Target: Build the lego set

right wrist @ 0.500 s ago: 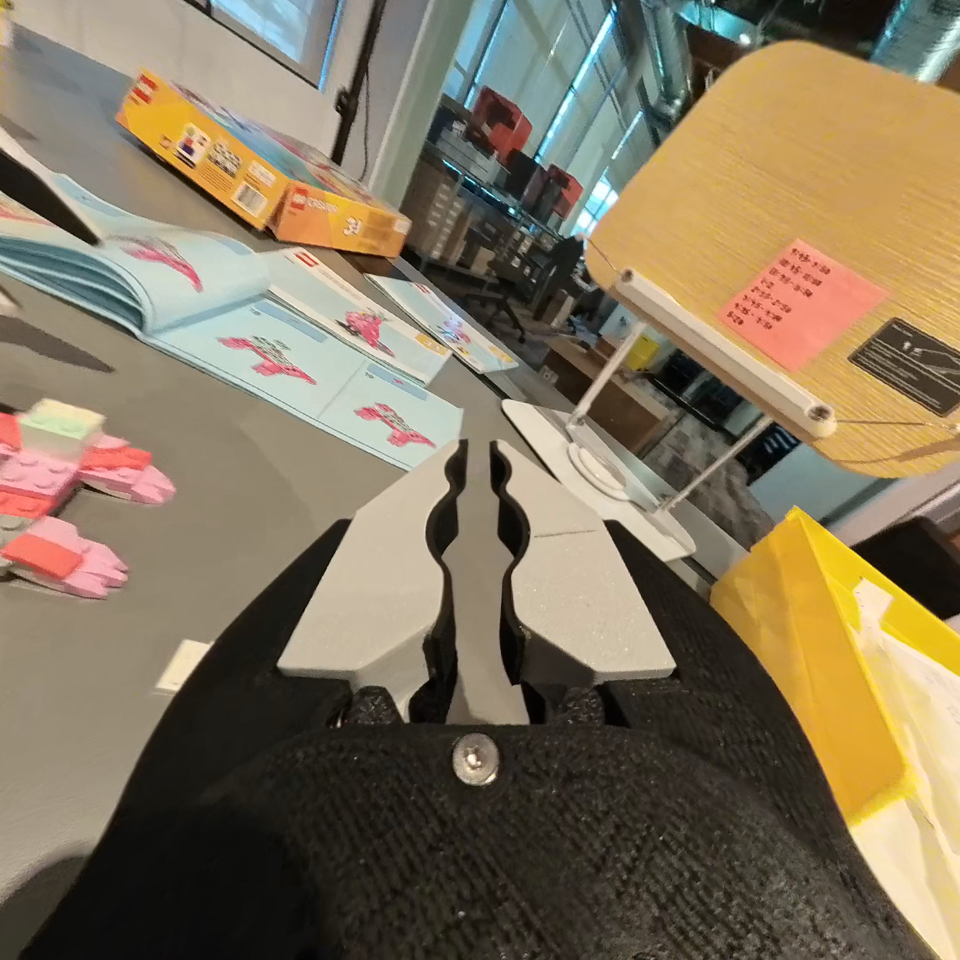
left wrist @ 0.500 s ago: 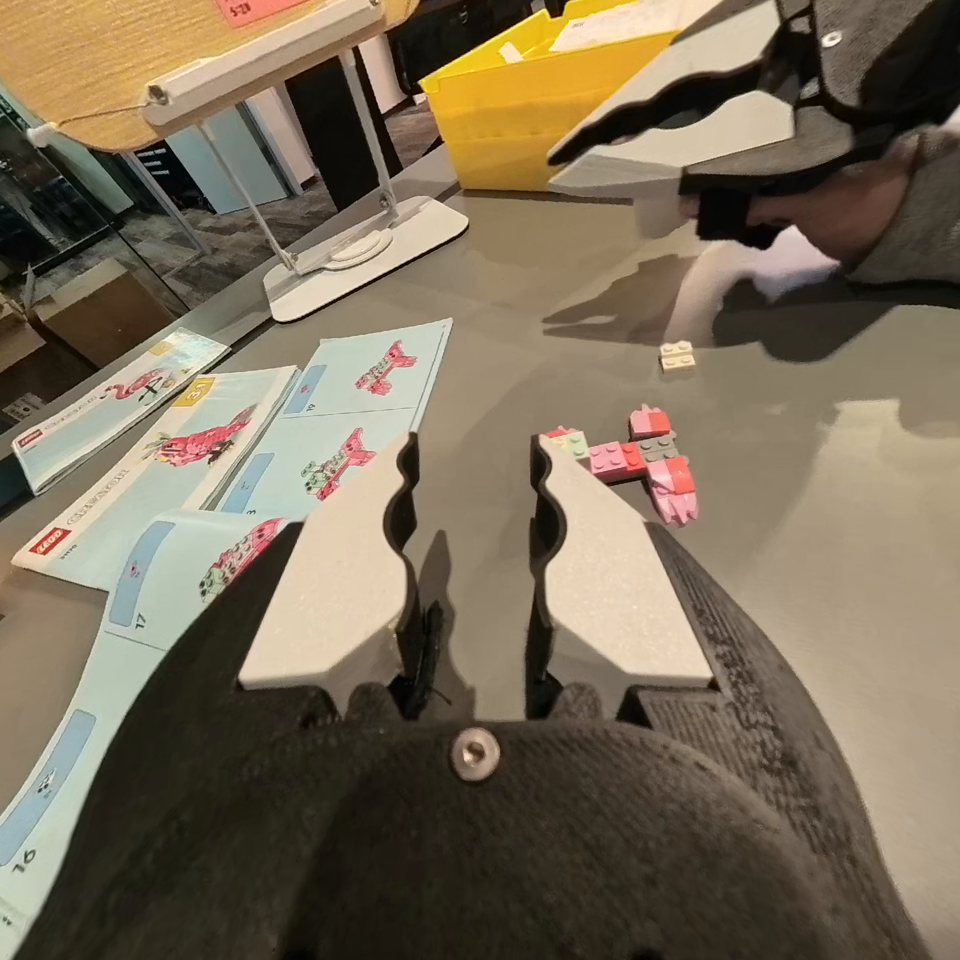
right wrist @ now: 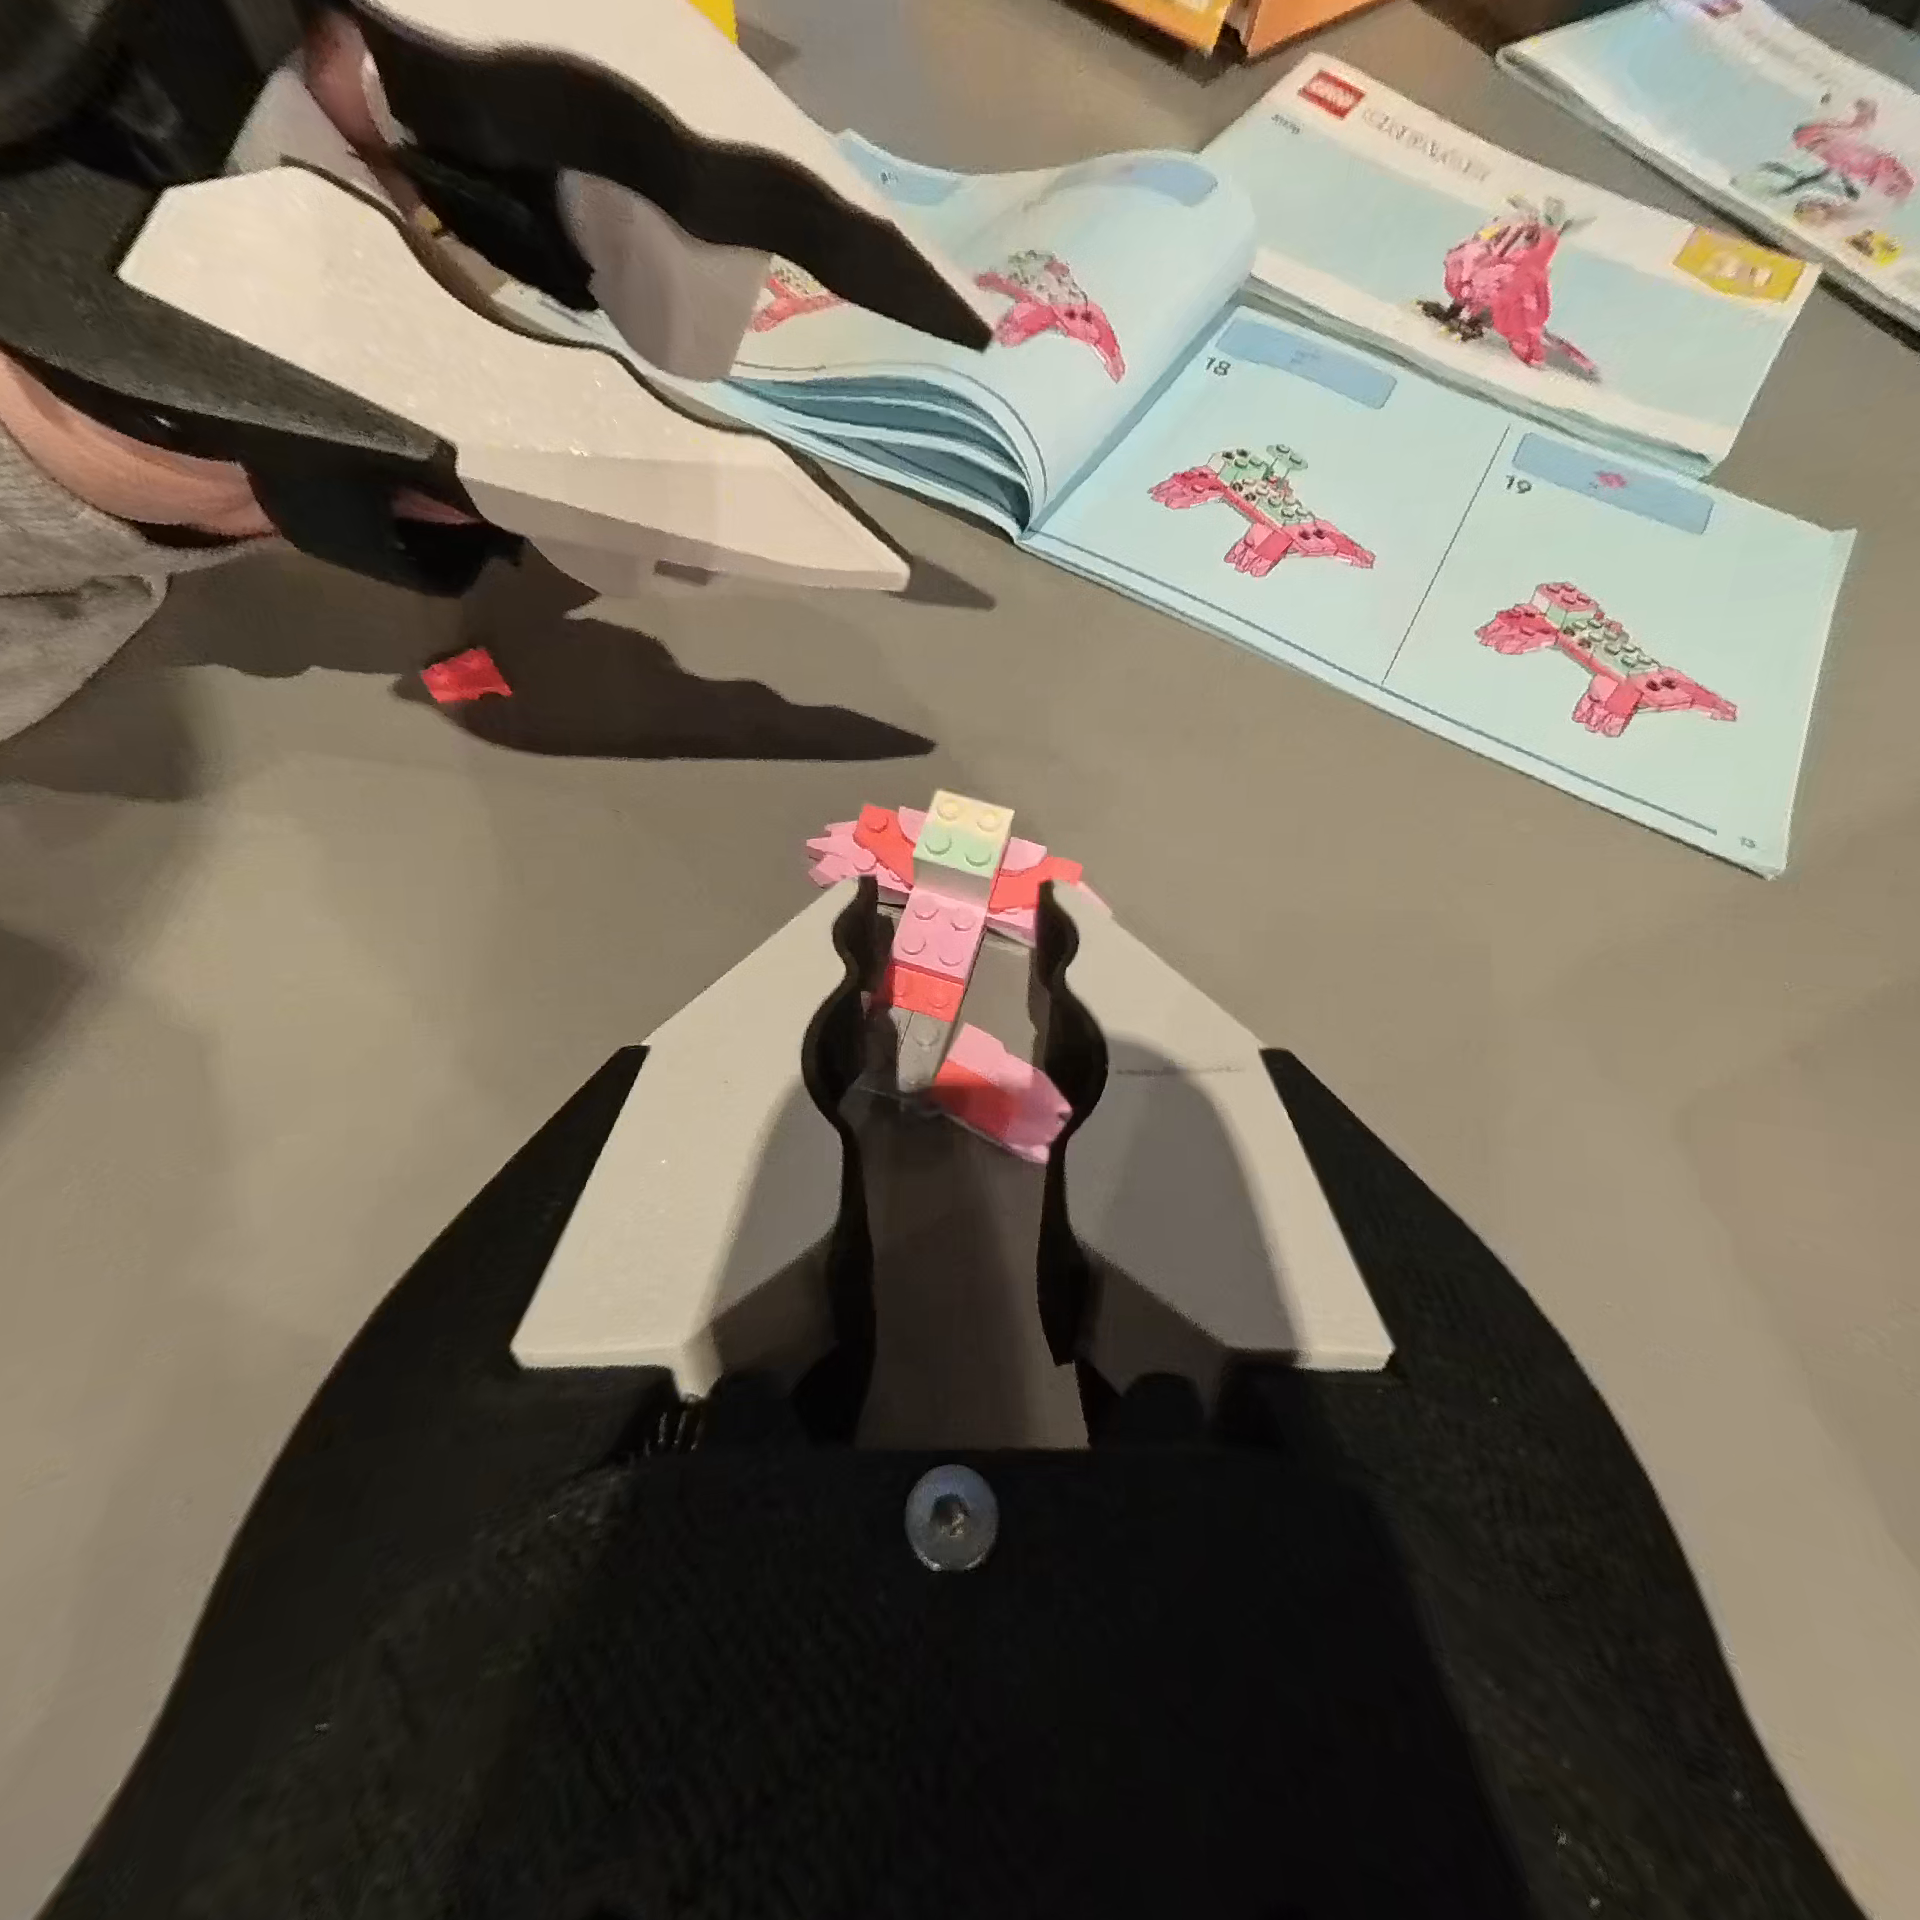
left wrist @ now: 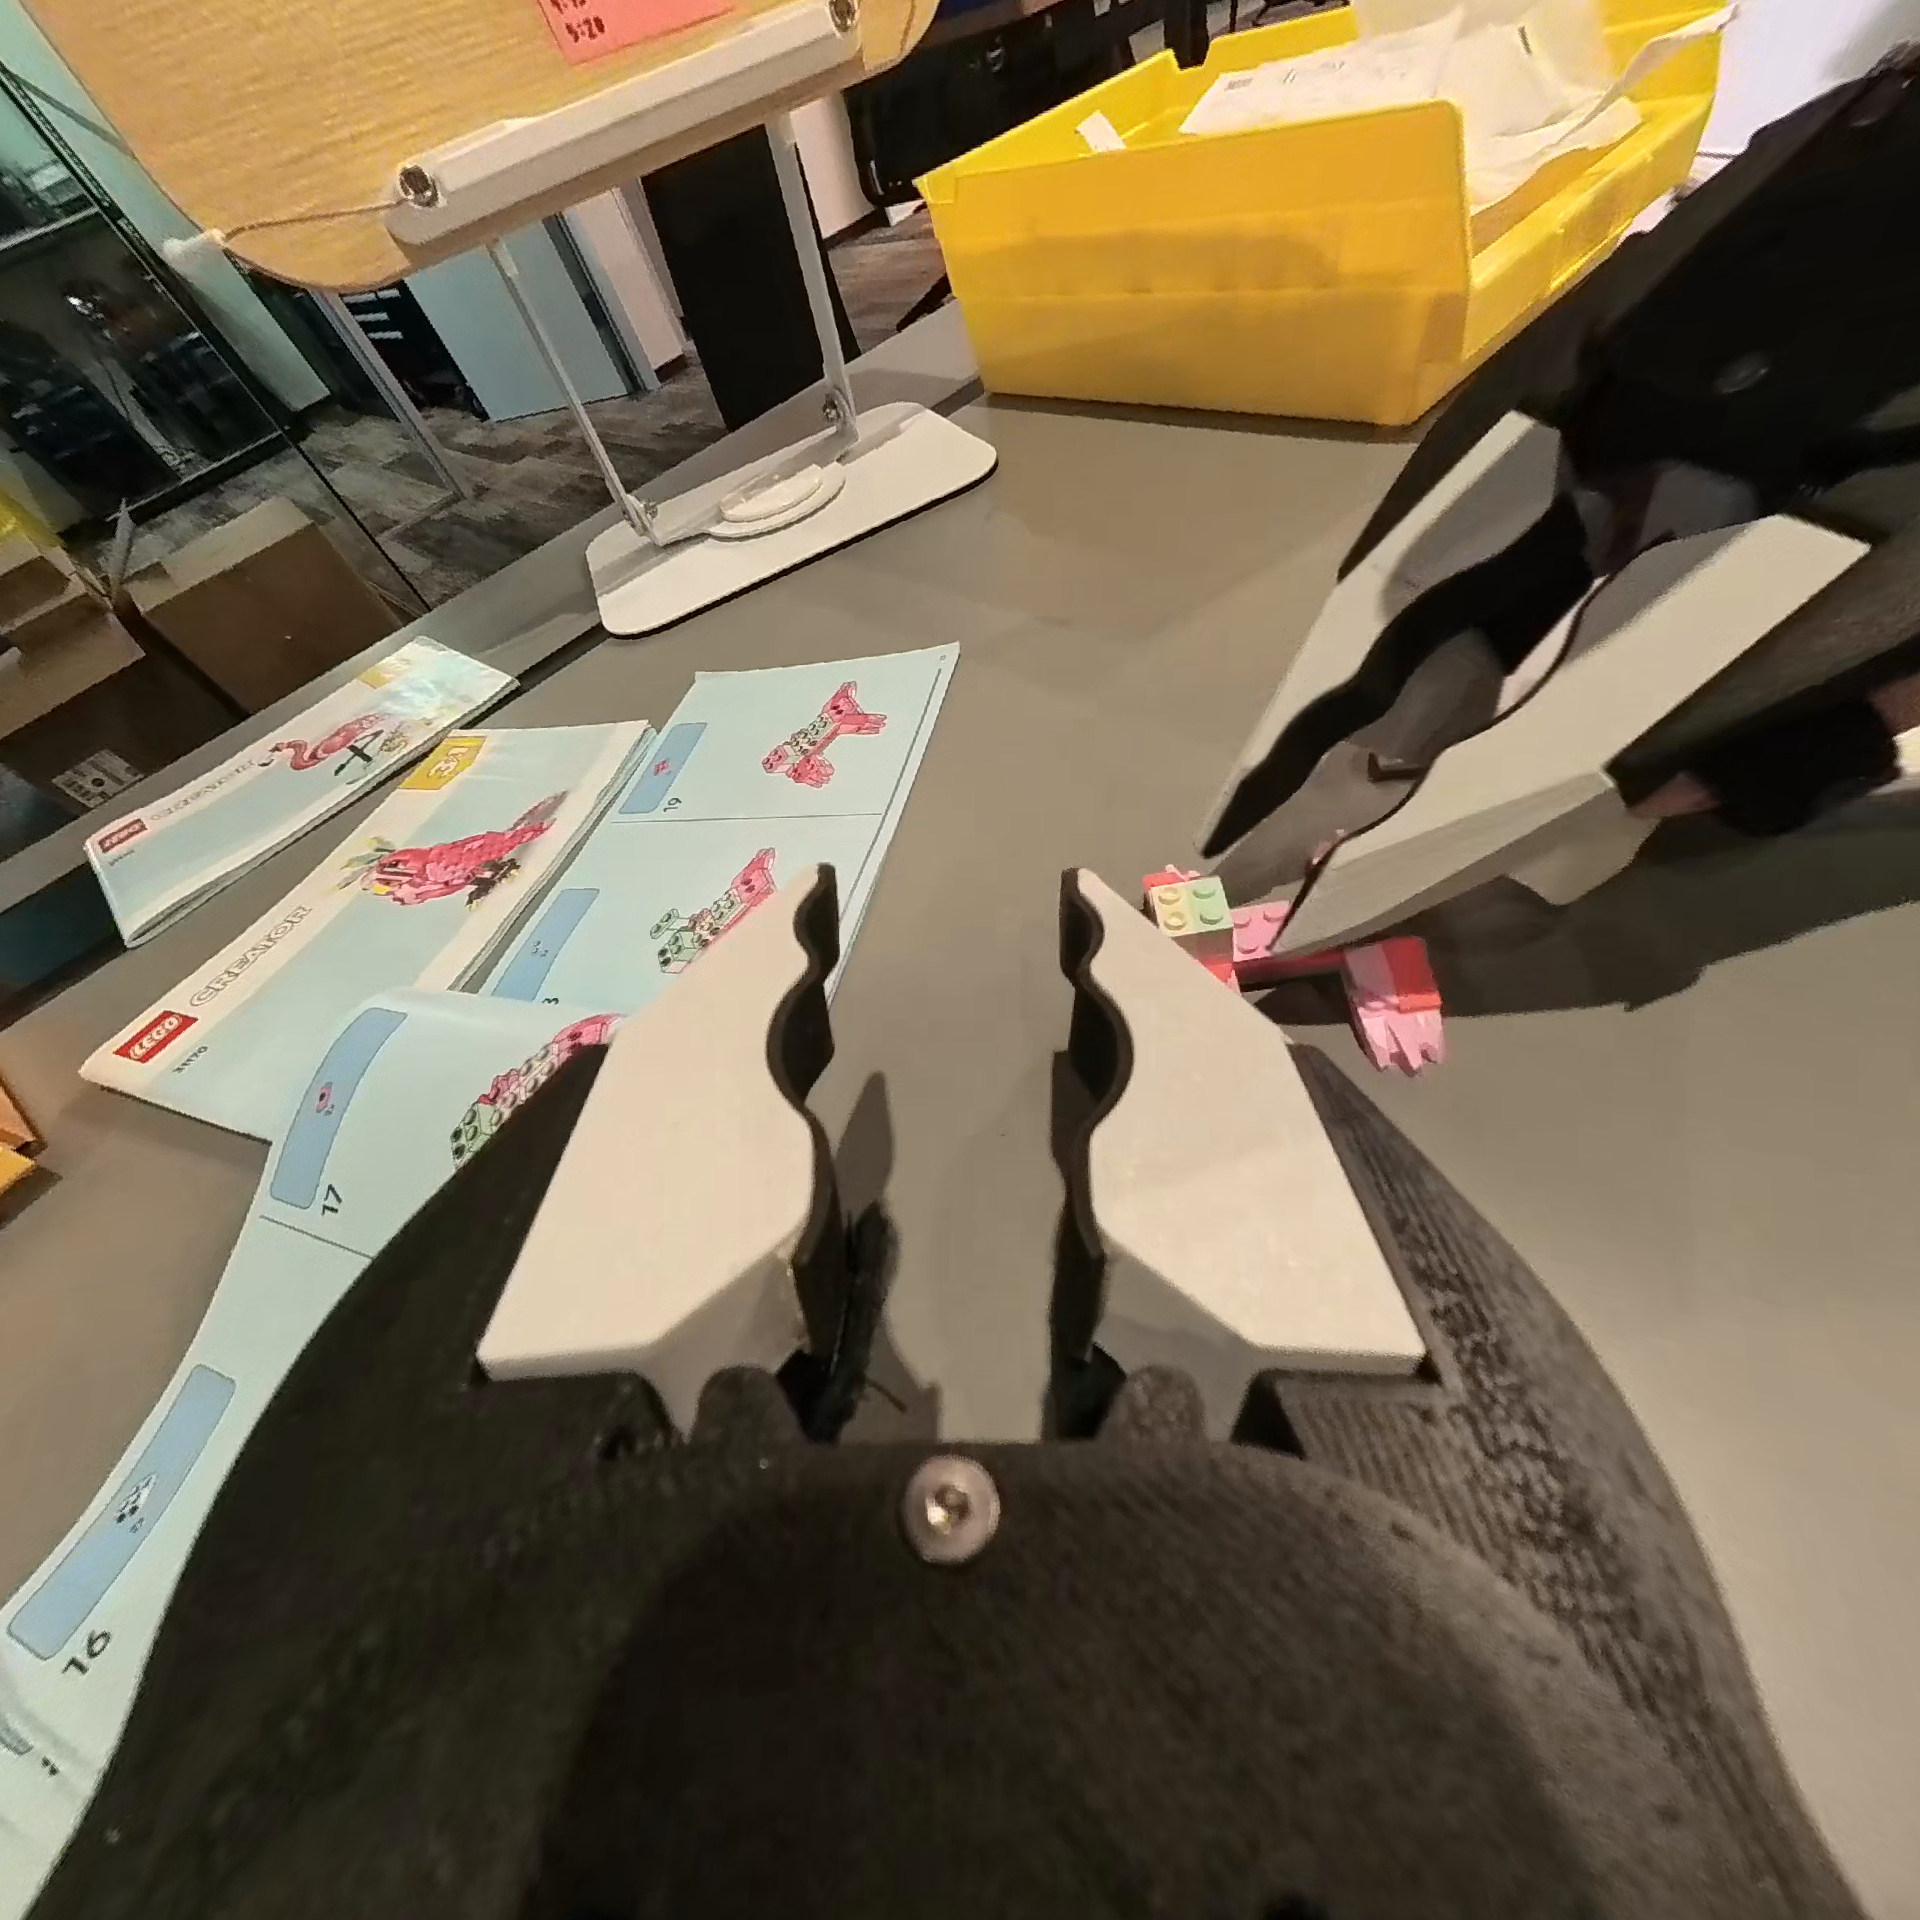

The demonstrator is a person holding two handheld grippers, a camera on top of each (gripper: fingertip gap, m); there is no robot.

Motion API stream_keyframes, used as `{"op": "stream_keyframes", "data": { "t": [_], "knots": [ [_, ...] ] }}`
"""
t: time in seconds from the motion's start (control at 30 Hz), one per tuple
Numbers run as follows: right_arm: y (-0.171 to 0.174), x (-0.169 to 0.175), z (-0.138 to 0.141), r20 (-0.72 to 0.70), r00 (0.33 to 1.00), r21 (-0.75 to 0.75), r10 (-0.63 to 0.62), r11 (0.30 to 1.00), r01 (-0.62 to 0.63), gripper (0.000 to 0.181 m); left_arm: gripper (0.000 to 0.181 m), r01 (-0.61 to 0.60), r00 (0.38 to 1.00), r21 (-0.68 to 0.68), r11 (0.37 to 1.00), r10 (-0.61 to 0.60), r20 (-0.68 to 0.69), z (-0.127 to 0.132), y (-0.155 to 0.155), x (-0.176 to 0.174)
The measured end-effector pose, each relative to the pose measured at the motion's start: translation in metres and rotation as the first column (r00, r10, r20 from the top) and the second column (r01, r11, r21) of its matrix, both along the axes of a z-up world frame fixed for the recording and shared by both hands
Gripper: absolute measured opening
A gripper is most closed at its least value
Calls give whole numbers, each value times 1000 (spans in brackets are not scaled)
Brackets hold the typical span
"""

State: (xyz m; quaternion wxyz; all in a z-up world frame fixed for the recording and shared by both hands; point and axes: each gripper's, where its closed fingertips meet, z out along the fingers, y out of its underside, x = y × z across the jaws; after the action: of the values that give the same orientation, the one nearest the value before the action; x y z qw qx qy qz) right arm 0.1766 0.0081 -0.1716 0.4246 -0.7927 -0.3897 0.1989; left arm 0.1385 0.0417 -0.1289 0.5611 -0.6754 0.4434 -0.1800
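Lego model [right wrist: 951,925] between spread right gripper [right wrist: 951,904] fingers, seemingly unclamped; left gripper [left wrist: 945,883] agape.

My half-built lego model [right wrist: 940,940] lies flat on the grey surface [right wrist: 312,1039], a small creature of pink, red and salmon plates. A pale green and cream brick [right wrist: 964,828] caps its far end, at 12 o'clock from me. Pink clawed feet [left wrist: 1403,1023] splay out to either side. Its narrow body runs lengthwise between the fingers of my right tool [right wrist: 951,894]; whether they touch it, I cannot tell. A loose red plate [right wrist: 465,677] lies apart at 10 o'clock.
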Motion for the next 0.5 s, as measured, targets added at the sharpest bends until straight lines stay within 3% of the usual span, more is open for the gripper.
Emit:
{"op": "stream_keyframes", "data": {
  "t": [0.2,0.33,0.4,0.5],
  "knots": [
    [-3,0,-16,71,997,-85,-24,996,30,33,42,-1,1000,1,1000,1,0,0,0,-1],
    [-2,0,-21,108,994,-100,-24,994,35,17,43,19,1000,34,999,-19,-17,1,-3,1],
    [-3,1,-20,96,995,-111,-3,994,14,16,47,76,997,79,994,-74,-33,4,-10,5],
    [-7,3,-11,46,996,-102,71,993,-66,15,62,307,952,218,926,-301,-60,17,-46,19]
  ]
}}
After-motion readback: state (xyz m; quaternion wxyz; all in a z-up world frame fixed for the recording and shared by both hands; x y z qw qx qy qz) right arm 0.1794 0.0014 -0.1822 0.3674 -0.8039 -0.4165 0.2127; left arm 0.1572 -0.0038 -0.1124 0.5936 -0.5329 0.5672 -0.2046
